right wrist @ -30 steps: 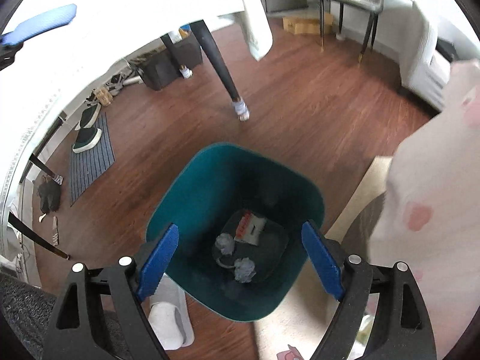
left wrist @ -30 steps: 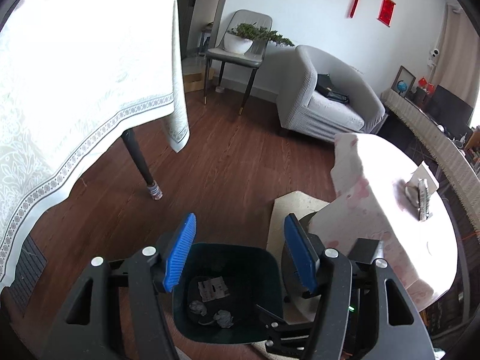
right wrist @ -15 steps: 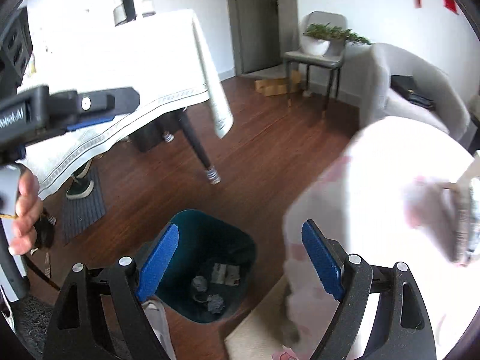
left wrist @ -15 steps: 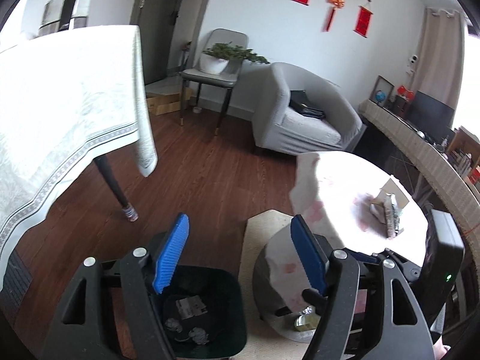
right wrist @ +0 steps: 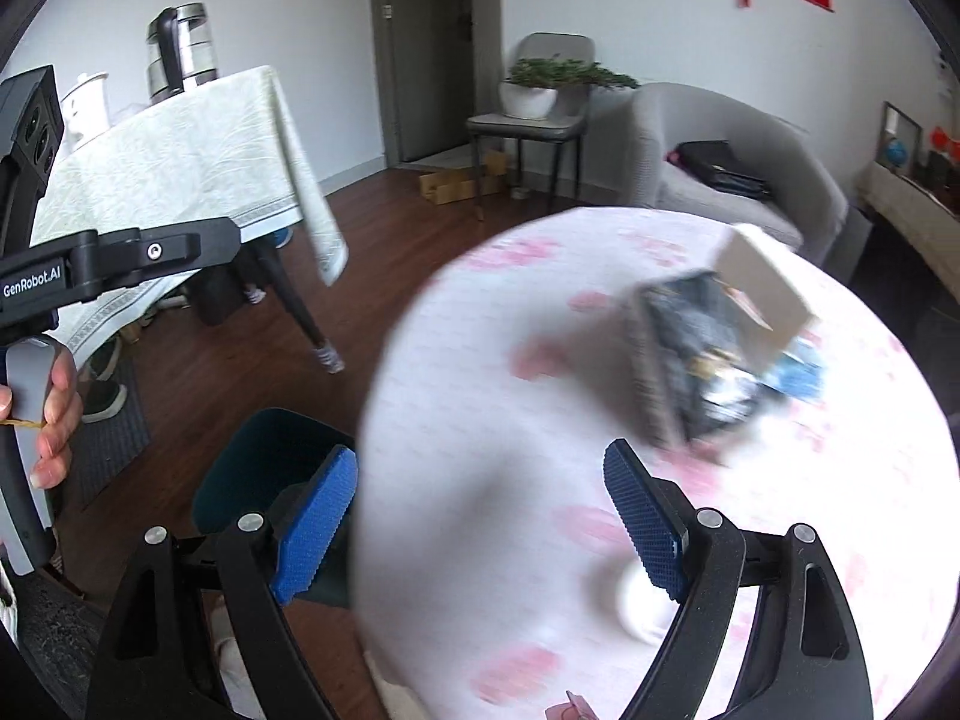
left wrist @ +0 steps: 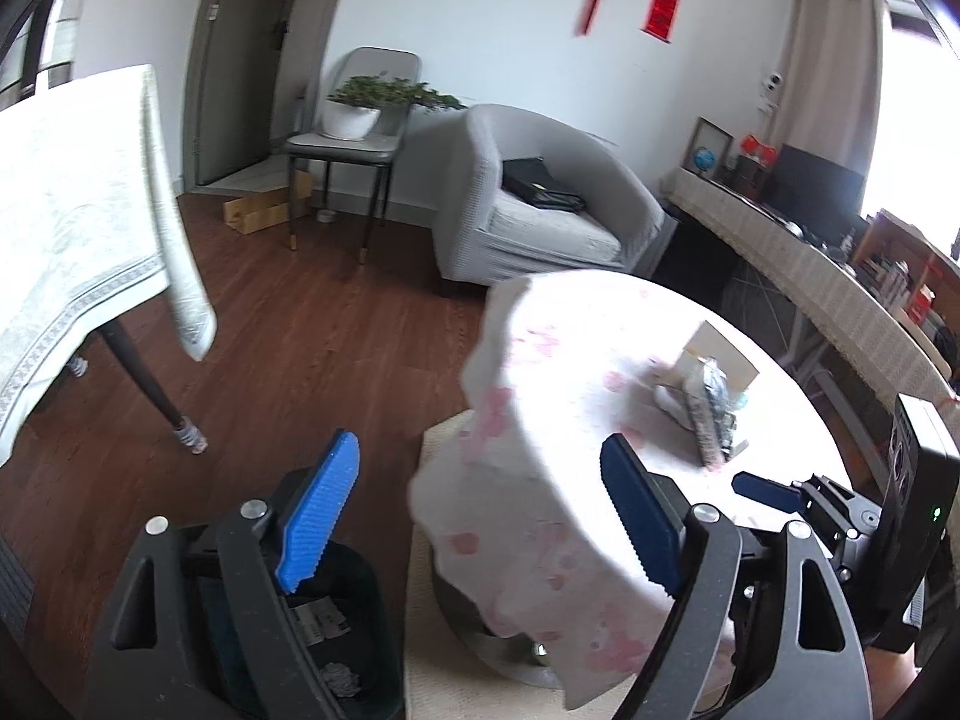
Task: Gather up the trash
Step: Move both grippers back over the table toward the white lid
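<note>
A dark teal trash bin [left wrist: 354, 630] stands on the floor at the lower left of the left wrist view, with crumpled paper [left wrist: 339, 678] and a printed scrap inside; its rim [right wrist: 264, 468] also shows in the right wrist view. My left gripper [left wrist: 474, 510] is open and empty, over the edge of the round table [left wrist: 540, 408]. My right gripper [right wrist: 480, 516] is open and empty above that table [right wrist: 492, 396]. On the table lie a dark foil wrapper [right wrist: 702, 354], a white card [right wrist: 762, 282], a blue scrap [right wrist: 798, 375] and a blurred white ball [right wrist: 642, 600].
A dining table with a pale cloth [left wrist: 72, 228] stands at the left, its dark leg [left wrist: 150, 384] on the wood floor. A grey armchair [left wrist: 540, 204], a chair with a potted plant [left wrist: 354, 120] and a long sideboard [left wrist: 840, 294] stand behind. A beige rug lies under the round table.
Both grippers have risen from over the bin and swung right toward the round table. The bin has slid to the lower left of both views. Both stay open.
</note>
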`<state>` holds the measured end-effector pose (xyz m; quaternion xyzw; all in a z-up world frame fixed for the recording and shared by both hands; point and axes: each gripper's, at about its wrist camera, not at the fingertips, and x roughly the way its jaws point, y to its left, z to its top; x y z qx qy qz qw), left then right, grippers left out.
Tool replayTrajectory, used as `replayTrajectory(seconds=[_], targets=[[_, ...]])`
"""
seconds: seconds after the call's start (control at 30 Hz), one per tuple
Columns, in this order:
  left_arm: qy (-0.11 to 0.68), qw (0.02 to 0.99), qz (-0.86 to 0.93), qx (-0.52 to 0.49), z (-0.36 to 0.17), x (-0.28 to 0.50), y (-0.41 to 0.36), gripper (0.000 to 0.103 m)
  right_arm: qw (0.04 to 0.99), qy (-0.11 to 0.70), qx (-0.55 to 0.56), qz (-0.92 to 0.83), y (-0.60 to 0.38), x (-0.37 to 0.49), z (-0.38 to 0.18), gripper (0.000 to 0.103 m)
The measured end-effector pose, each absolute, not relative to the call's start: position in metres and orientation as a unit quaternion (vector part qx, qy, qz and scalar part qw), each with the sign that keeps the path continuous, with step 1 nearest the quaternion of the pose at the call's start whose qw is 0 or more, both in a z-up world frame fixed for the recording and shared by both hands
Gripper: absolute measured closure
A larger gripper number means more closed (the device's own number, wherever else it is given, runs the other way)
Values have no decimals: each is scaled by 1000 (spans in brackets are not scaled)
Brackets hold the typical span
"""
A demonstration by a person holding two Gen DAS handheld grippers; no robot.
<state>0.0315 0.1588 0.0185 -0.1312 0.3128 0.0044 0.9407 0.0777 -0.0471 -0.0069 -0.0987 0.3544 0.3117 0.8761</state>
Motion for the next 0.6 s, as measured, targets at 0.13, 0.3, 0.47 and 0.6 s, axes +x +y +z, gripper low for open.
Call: replayTrajectory(seconds=[0.13,0.3,0.47,0.6], targets=[[319,940,-12,-121,14,42,133,18,878,361,-89,300,-77,80,-9,18],[325,939,-31,-112,11,54,106,18,876,370,-83,298,-99,81,-13,18],[328,937,-48,-106,9,66,79,18,874,378,-86,293,-116,81,-20,18],[330,936,-52,-108,6,71,68,18,871,383,-93,294,-115,84,-23,29]])
